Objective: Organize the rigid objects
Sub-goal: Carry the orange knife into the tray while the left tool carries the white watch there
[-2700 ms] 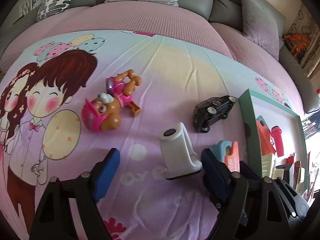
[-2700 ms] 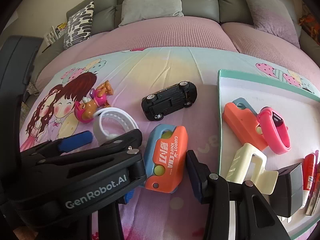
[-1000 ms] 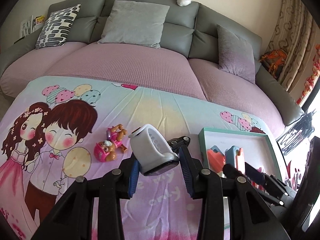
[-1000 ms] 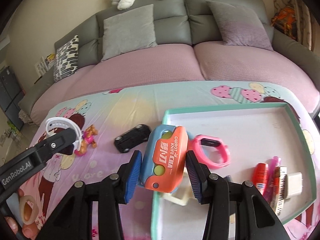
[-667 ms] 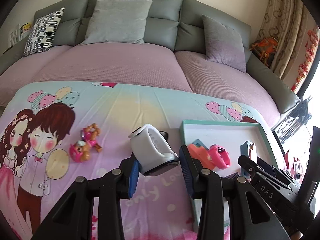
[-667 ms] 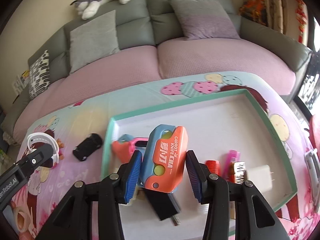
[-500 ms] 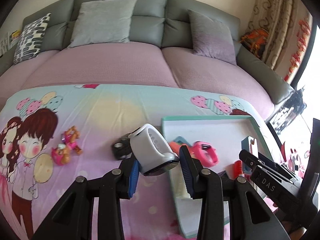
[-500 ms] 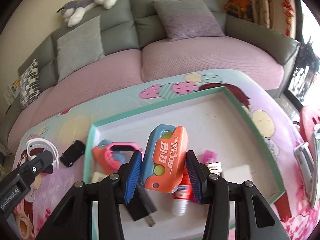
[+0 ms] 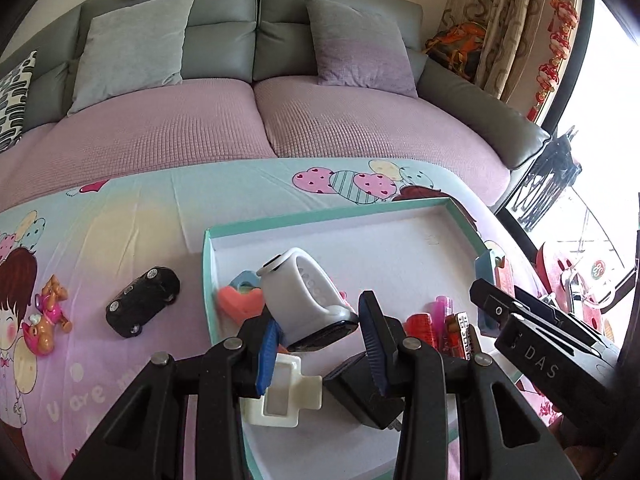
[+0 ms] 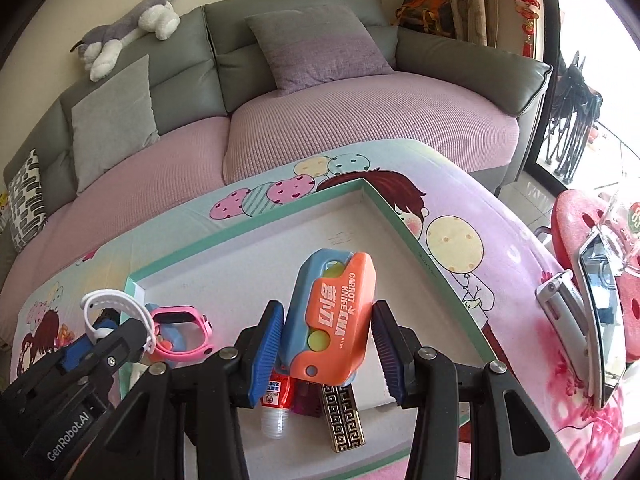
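Left gripper (image 9: 316, 332): clamped on white watch (image 9: 304, 288), above tray (image 9: 208, 264)
Right gripper (image 10: 326, 352): clamped on orange toy knife (image 10: 332, 320), above tray's right half
Step, as judged: carry to tray done, drop pending
Next: lower to bare floor clear of pink watch (image 10: 182, 332), spread jaws
Outside tray: black car (image 9: 142, 306)

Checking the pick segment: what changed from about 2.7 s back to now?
The left hand-held gripper took hold of the white watch band off the printed sheet and carried it over the green-rimmed tray. The right hand-held gripper likewise picked up the orange carrot knife toy and now holds it over the tray. Unchanged: the black toy car and the puppy figure lie on the sheet.
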The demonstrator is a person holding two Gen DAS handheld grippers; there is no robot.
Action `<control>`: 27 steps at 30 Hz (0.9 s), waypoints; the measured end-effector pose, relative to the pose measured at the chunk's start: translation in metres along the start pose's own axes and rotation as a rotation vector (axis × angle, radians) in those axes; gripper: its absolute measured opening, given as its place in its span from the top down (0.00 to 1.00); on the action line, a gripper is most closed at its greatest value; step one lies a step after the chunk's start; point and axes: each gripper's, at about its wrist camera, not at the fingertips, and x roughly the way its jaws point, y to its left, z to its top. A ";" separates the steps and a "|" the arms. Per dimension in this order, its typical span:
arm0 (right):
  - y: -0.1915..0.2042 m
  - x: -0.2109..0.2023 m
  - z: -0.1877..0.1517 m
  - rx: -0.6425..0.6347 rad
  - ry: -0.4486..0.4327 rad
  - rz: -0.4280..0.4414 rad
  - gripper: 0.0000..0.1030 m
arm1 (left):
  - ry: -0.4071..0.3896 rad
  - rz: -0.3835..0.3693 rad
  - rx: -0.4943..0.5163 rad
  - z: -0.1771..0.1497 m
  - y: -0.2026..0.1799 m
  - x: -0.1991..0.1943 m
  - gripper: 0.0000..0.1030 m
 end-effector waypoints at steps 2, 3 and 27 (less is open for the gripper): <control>-0.001 0.000 0.000 0.000 0.001 0.001 0.53 | -0.008 -0.001 -0.003 0.002 -0.003 0.002 0.61; -0.002 0.001 -0.001 0.001 0.002 0.003 0.53 | -0.012 -0.005 -0.002 0.002 -0.004 0.002 0.61; -0.003 0.029 -0.010 0.002 0.070 0.010 0.53 | 0.079 -0.039 -0.001 -0.010 -0.016 0.032 0.61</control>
